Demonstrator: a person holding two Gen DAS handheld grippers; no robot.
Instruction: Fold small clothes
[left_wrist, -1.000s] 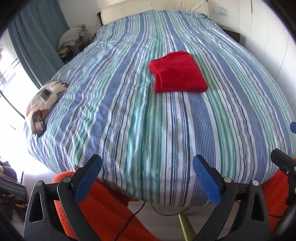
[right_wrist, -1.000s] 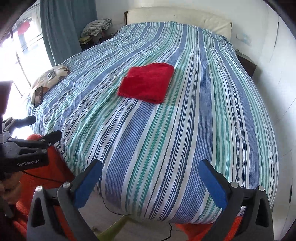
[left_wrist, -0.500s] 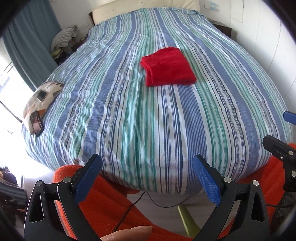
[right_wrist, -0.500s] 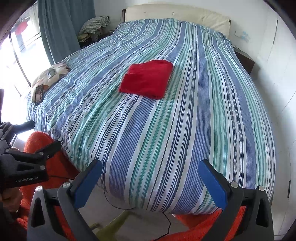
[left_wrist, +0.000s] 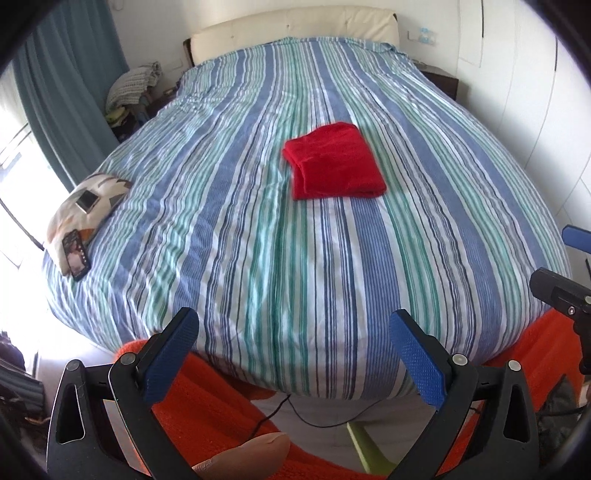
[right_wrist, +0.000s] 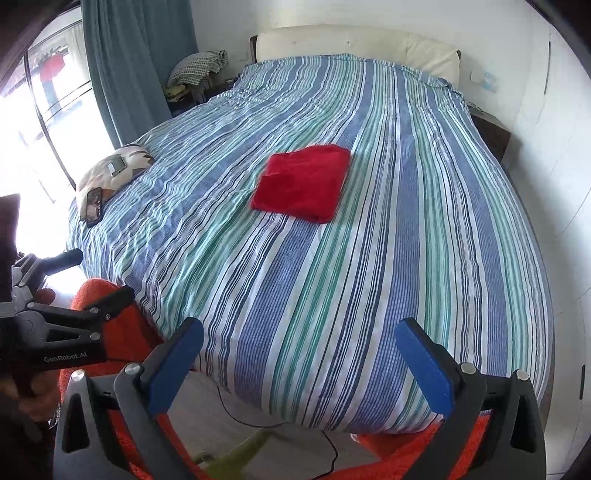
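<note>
Your left gripper (left_wrist: 293, 347) has black, triangular-framed arms with cut-out slots, and each arm ends in a blue textured pad (left_wrist: 415, 362). Round silver screws (left_wrist: 458, 359) sit at the pivots. Your right gripper (right_wrist: 299, 354) is built the same way, with smooth-looking blue pads (right_wrist: 424, 369) and silver screws (right_wrist: 468, 367). At 9 o'clock in the right wrist view, the left gripper's black side carries white "GenRobot.AI" lettering. Orange knit fabric (right_wrist: 122, 332) covers you below both grippers.
</note>
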